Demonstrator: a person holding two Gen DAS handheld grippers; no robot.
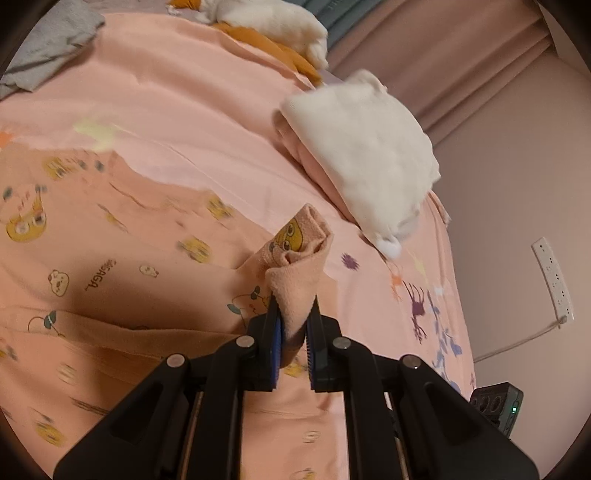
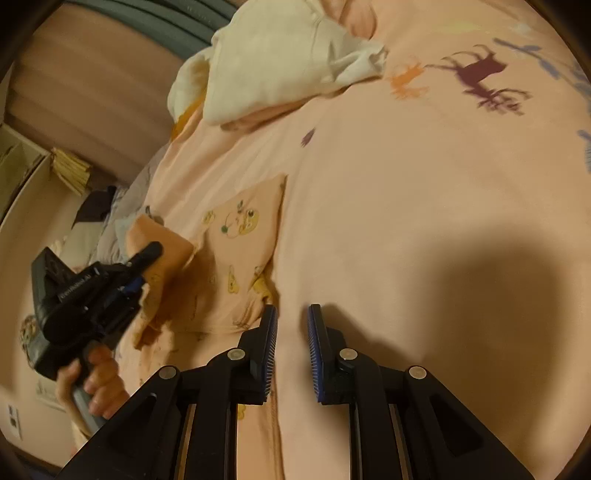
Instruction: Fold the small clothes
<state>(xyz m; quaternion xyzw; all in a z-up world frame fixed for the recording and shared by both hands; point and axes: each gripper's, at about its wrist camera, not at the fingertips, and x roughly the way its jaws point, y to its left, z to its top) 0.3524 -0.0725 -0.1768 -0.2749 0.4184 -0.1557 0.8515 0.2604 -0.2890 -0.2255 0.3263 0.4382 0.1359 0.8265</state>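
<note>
A small peach garment (image 1: 110, 266) with cartoon prints lies spread on the pink bed sheet (image 1: 177, 110). My left gripper (image 1: 293, 321) is shut on a bunched corner of it (image 1: 295, 269) and holds that corner lifted above the rest. In the right wrist view the same garment (image 2: 236, 236) lies at the left, and the left gripper (image 2: 140, 273) shows beside it with the lifted cloth (image 2: 159, 236). My right gripper (image 2: 292, 321) is open and empty, low over the bare sheet just right of the garment's edge.
A folded white and pink pile (image 1: 362, 158) lies at the bed's far right edge, also in the right wrist view (image 2: 280, 55). A grey cloth (image 1: 48, 44) lies far left, white and orange clothes (image 1: 273, 26) at the back. A power strip (image 1: 554, 280) hangs on the wall.
</note>
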